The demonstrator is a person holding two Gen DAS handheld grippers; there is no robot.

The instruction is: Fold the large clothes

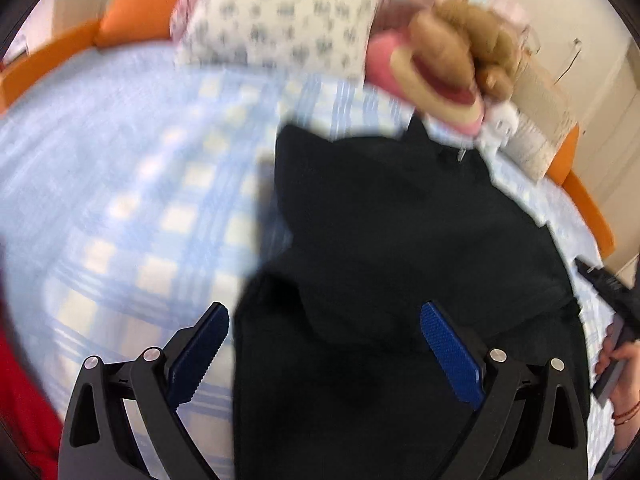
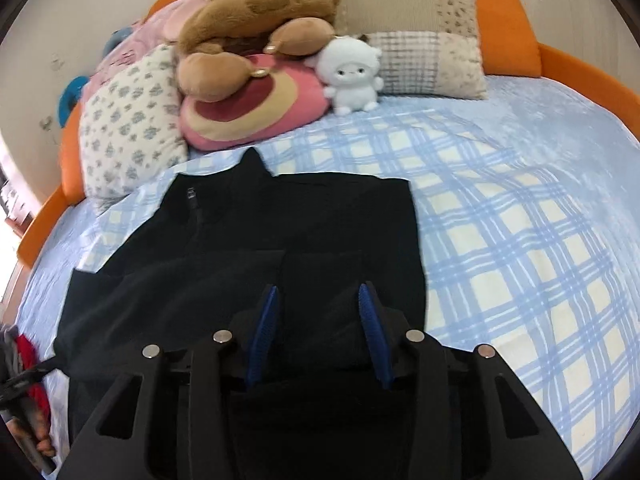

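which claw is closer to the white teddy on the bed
Probably the right claw: it hangs open over the black top, facing the white teddy. The left claw, also open, sits back at the top's near edge.

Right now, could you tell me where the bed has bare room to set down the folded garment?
Bare plaid bedspread lies between the black garment and the orange bed frame. The head end is crowded: floral pillow, pink plush, white plush.

Nothing legible here: the small tag (image 2: pixel 191 196) on the black garment (image 2: pixel 256 240), near its far left corner, is too small and dark to read, the left wrist view is blurred, and the pillows carry only patterns, no letters or numbers.
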